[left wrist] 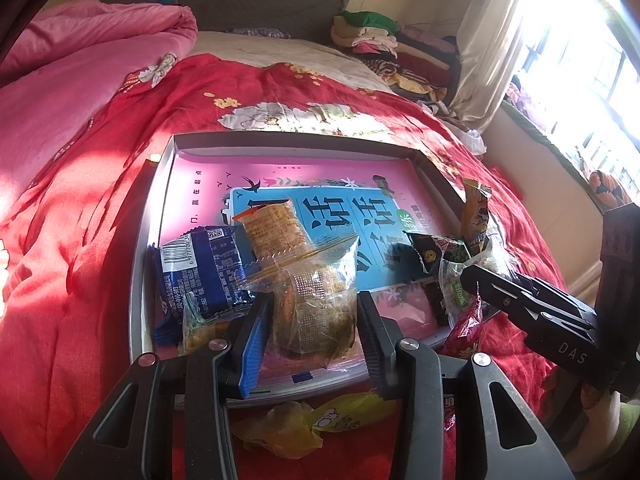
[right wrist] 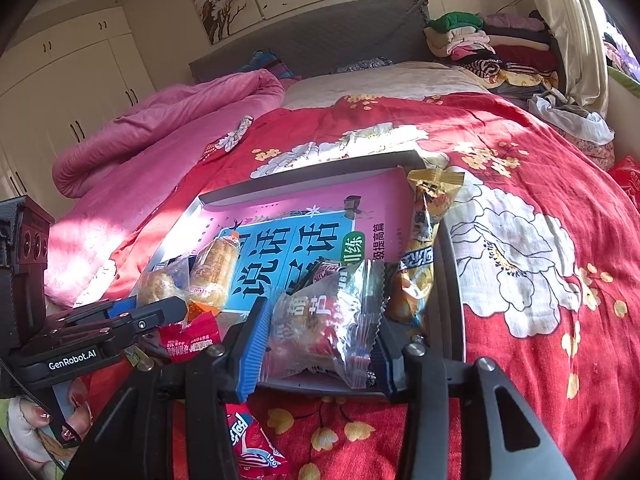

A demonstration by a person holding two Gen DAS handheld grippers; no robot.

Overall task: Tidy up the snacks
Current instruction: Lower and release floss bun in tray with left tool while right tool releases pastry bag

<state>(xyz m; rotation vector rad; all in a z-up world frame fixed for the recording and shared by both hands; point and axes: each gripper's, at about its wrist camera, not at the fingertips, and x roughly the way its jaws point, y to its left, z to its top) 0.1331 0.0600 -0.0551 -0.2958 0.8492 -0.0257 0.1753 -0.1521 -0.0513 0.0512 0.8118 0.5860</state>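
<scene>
A shallow grey tray (left wrist: 138, 280) lies on a bed covered with a red floral quilt (left wrist: 80, 240), and a pink-and-blue book (left wrist: 344, 216) fills the tray's floor. In the left wrist view, the left gripper (left wrist: 314, 320) fills the lower centre, its jaws clenched on a clear-wrapped brown pastry (left wrist: 320, 300) standing at the tray's near edge. Just left of it sits a blue biscuit pack (left wrist: 200, 268); behind it an orange-wrapped cake (left wrist: 276, 232) lies on the book. A tall yellow packet (left wrist: 476, 212) leans at the tray's right rim. A yellow wrapper (left wrist: 320, 420) lies on the quilt below the tray.

In the right wrist view, the right gripper (right wrist: 320, 340) sits at lower centre, its jaws grasping a clear bag of red snacks (right wrist: 328, 320) at the tray's near right corner. A red candy packet (right wrist: 252, 448) lies on the quilt at the bottom. A pink duvet (right wrist: 160, 152) is bunched at the upper left.
</scene>
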